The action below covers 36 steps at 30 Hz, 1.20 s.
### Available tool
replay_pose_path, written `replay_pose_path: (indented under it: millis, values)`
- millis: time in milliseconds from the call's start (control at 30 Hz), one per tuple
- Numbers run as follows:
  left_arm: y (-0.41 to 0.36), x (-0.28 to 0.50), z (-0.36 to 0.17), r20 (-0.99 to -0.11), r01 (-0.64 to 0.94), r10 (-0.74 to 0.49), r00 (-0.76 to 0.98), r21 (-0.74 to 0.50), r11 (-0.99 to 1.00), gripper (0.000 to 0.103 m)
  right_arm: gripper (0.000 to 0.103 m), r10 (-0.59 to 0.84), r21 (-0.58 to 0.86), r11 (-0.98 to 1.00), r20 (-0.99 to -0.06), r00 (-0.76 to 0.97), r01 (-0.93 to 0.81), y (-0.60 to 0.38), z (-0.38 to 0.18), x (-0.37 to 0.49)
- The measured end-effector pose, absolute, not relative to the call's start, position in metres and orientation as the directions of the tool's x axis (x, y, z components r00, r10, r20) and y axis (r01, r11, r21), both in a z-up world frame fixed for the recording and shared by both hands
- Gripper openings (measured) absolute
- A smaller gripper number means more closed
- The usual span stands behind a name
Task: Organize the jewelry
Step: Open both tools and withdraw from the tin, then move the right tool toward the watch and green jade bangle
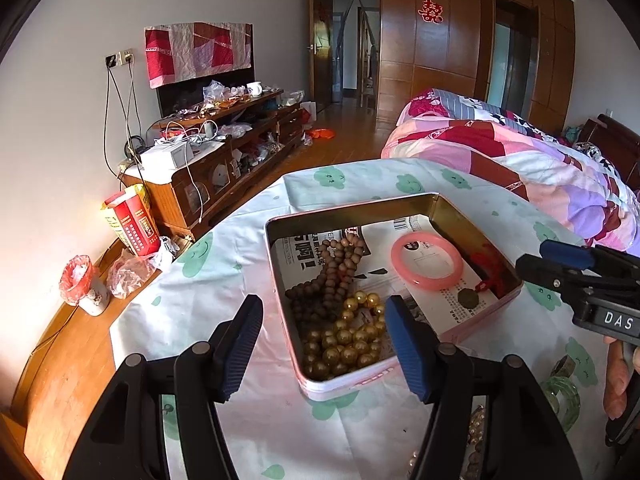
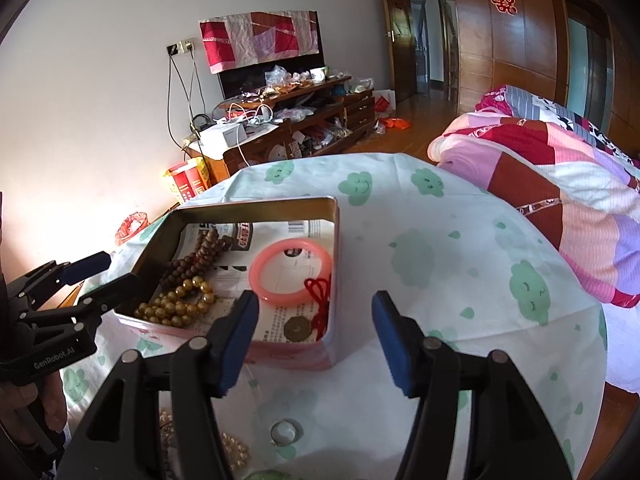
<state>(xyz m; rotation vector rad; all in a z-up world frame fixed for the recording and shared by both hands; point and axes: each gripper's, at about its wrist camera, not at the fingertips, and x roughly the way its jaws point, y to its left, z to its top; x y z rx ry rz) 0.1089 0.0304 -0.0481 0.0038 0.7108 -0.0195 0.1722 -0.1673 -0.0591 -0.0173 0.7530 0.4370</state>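
Two tongs are in your hands, and both stand wide open with nothing between their blue pads. Your left gripper (image 1: 324,344) hovers over the near left corner of the tin box (image 1: 352,380), its right finger above the gold bead strand (image 1: 348,340) and its left finger out over the cloud-print cloth (image 1: 192,300). Just past those fingertips lie the brown wooden beads (image 1: 332,272), touching the gold ones, and farther ahead and to the right the pink bangle (image 1: 427,262) rests flat on the newspaper lining (image 1: 304,252). Your right gripper (image 2: 316,340) sits at the tin's near right corner: its left finger reaches over the near wall of the tin, its right finger hangs above bare cloth. Straight ahead of that left finger you have the bangle, with the red knotted cord (image 2: 318,300) and its bronze coin (image 2: 297,327) lying just beside it, at the tin's right wall. Still outside the tin, below and between the right gripper's fingers, a silver ring (image 2: 285,432) lies on the cloth; a pale bead strand (image 2: 236,452) shows beside its left finger. From the left wrist view a green bangle (image 1: 564,396) lies on the cloth to the right of the left gripper, under your right one.
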Motion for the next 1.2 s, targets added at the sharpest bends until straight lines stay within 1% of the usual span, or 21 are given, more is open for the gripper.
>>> replay_pose_path:
  millis: [100, 233, 367, 600, 833, 1067, 1200]
  values:
    - [0.03, 0.104, -0.047, -0.651, 0.016, -0.013, 0.759, -0.001, 1.0, 0.064, 0.066, 0.372, 0.138, 0.913, -0.668, 0.644, -0.385, -0.171, -0.061, 0.168]
    - [0.029, 0.096, -0.047, -0.65, 0.014, -0.005, 0.76, 0.008, 1.0, 0.064, 0.066, 0.371, 0.142, 0.914, -0.67, 0.643, -0.38, -0.178, -0.063, 0.159]
    - [0.026, 0.086, -0.047, -0.65, 0.017, -0.004, 0.76, 0.014, 1.0, 0.064, 0.07, 0.361, 0.148, 0.92, -0.678, 0.641, -0.363, -0.186, -0.067, 0.152]
    - [0.013, 0.068, -0.056, -0.677, 0.051, -0.013, 0.736, 0.036, 0.998, 0.064, 0.072, 0.349, 0.152, 0.926, -0.69, 0.634, -0.345, -0.194, -0.073, 0.139]
    - [-0.002, 0.045, -0.076, -0.717, 0.086, -0.022, 0.697, 0.053, 0.995, 0.064, 0.072, 0.314, 0.14, 0.94, -0.71, 0.631, -0.311, -0.213, -0.083, 0.115]
    - [-0.001, 0.028, -0.087, -0.738, 0.059, -0.012, 0.675, 0.038, 0.998, 0.064, 0.073, 0.282, 0.121, 0.949, -0.735, 0.617, -0.29, -0.221, -0.096, 0.091]
    - [-0.003, 0.028, -0.09, -0.74, 0.054, -0.006, 0.672, 0.042, 0.998, 0.064, 0.072, 0.279, 0.102, 0.947, -0.726, 0.628, -0.304, -0.219, -0.097, 0.08]
